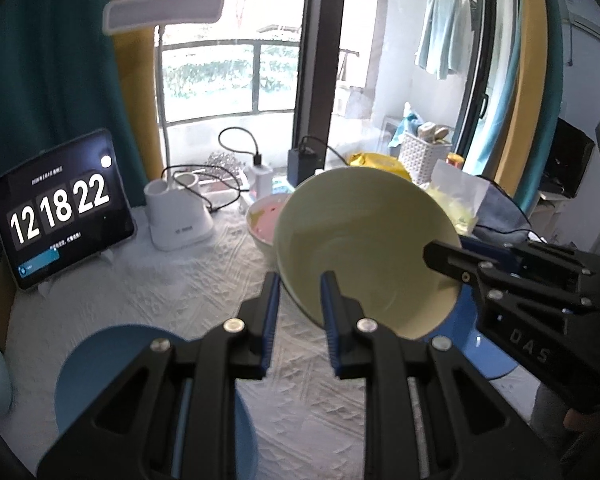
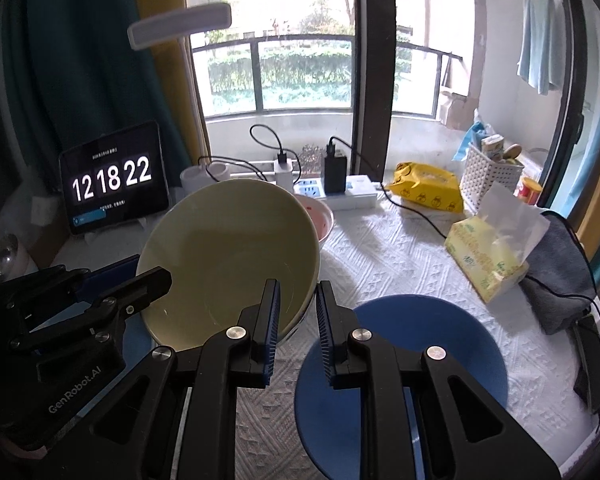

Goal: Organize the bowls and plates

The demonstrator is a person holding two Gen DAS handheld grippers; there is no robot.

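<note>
A cream bowl (image 1: pixel 364 248) (image 2: pixel 228 256) hangs tilted above the table, held by its rim on two sides. My left gripper (image 1: pixel 299 292) is shut on the bowl's left rim, and its black finger (image 2: pixel 148 284) reaches over that rim in the right wrist view. My right gripper (image 2: pixel 298 300) is shut on the right rim, and its finger (image 1: pixel 444 258) lies across that edge in the left wrist view. A pink-lined bowl (image 1: pixel 262 216) (image 2: pixel 322 216) stands on the table just behind. One blue plate (image 2: pixel 412 344) (image 1: pixel 488 356) lies below on the right, another blue plate (image 1: pixel 100 364) at the near left.
A white textured cloth (image 2: pixel 400 256) covers the table. At the back stand a tablet showing a clock (image 1: pixel 60 208), a white desk lamp (image 1: pixel 178 216) and a power strip with chargers (image 2: pixel 340 192). A tissue box (image 2: pixel 484 256), yellow pack (image 2: pixel 428 188), white basket (image 2: pixel 488 172) and grey cloth (image 2: pixel 556 280) fill the right side.
</note>
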